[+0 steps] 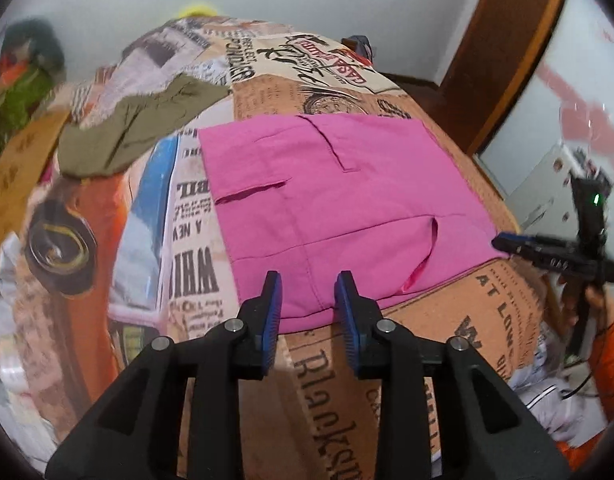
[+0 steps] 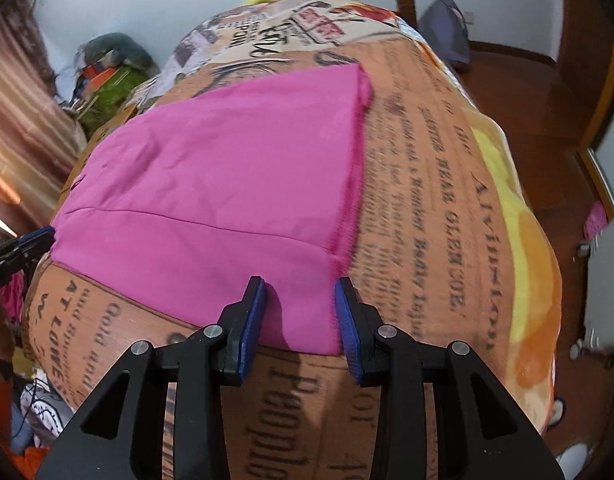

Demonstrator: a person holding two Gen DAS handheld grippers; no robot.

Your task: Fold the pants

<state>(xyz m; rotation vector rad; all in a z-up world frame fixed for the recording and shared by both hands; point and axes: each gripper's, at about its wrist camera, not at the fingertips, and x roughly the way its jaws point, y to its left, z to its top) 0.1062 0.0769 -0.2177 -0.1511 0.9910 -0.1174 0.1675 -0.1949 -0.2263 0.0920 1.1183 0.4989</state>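
Pink pants point(image 1: 327, 200), folded into a flat rectangle, lying mid-frame on a bed point(image 1: 459, 320) covered with a newspaper-print blanket in tan, orange and cream. Slit pocket and seams visible on top in the left wrist view; a frayed-looking side edge running down right of centre in the right wrist view point(image 2: 211, 184).

Left claw point(image 1: 308, 312) at lower centre, blue-padded fingers apart, straddling the near hem of the pants, nothing clamped. Right claw point(image 2: 300, 314) likewise spread wide over the near right corner of the fabric, gripping nothing; also seen at the right edge of the left wrist view point(image 1: 503, 242), tips just at the pants' corner.

Olive-green garment point(image 1: 135, 128) crumpled at upper left of the left wrist view, apart from the pants. Heap of green and orange items point(image 2: 111, 80) beyond the bed at upper left. Wooden floor point(image 2: 547, 120) at right, grey bag point(image 2: 447, 28) near the wall at upper right.
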